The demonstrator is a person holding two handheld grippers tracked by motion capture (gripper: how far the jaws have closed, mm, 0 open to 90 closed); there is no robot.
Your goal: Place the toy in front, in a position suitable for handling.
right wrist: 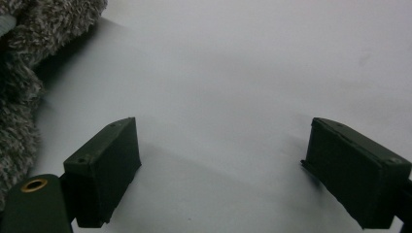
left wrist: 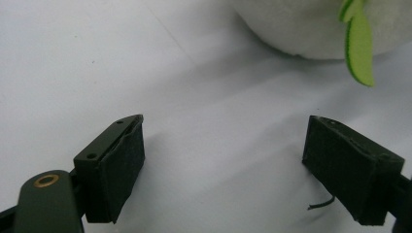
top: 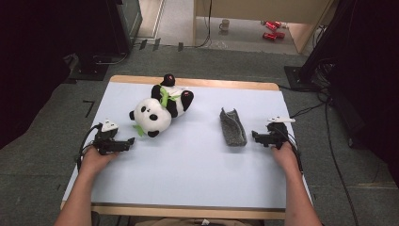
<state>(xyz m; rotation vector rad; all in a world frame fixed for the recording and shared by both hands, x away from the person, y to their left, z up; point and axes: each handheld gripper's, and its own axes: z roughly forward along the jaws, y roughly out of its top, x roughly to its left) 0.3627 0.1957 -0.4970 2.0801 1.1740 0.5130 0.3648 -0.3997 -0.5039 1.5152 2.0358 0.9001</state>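
High view: nothing is picked up yet. The panda plush lies toward the table's far left, the grey fuzzy pouch right of centre. Left gripper and right gripper rest beside them.

Left gripper view: jaws wide, empty, the plush's green leaf just ahead.

Right gripper view: jaws wide, empty, pouch fuzz at the left edge.

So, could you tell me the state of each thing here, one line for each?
left gripper: open, empty, low over the table near the panda.
right gripper: open, empty, beside the grey pouch.
panda plush: lying on its back, untouched.
grey pouch: lying flat, its mouth facing away from the person.
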